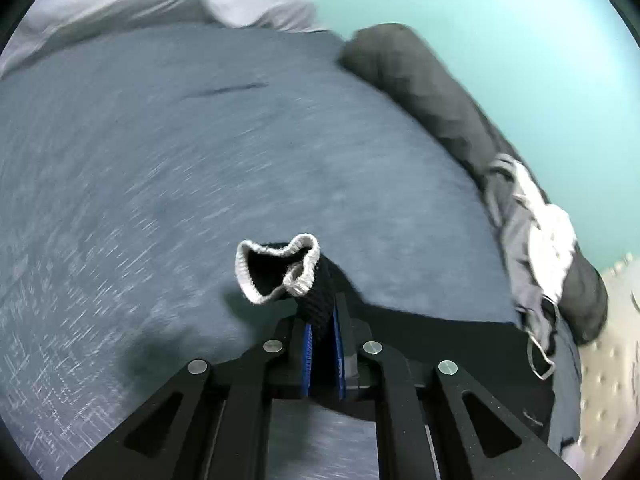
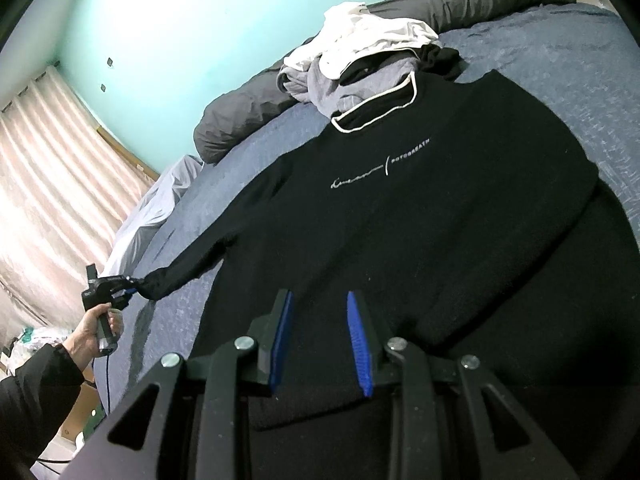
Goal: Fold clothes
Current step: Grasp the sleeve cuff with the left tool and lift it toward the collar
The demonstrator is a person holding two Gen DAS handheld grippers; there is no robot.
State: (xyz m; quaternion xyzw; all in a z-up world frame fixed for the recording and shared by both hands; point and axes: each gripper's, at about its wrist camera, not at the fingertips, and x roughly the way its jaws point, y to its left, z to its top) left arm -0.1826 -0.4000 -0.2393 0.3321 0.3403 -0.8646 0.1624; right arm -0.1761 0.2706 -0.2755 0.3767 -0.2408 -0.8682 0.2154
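Observation:
A black sweater (image 2: 420, 208) with a white-trimmed collar and pale script on the chest lies spread flat on the blue-grey bedspread (image 2: 560, 80). Its left sleeve (image 2: 188, 268) is stretched out sideways. The left gripper (image 1: 320, 312) is shut on that sleeve just behind the white-edged cuff (image 1: 280, 268), which sticks out past the fingertips above the bedspread (image 1: 160, 160). In the right wrist view a hand (image 2: 96, 332) holds that left gripper (image 2: 134, 282) at the sleeve's end. The right gripper (image 2: 319, 300) hovers over the sweater's lower part, jaws partly apart, nothing pinched between the blue pads (image 2: 280, 340).
A heap of white and grey clothes (image 2: 360, 52) lies beyond the collar, against a rolled dark grey duvet (image 2: 248, 112). The same heap (image 1: 536, 232) and duvet (image 1: 420, 80) show at the right of the left wrist view. A pale curtain (image 2: 48, 184) hangs left of the bed.

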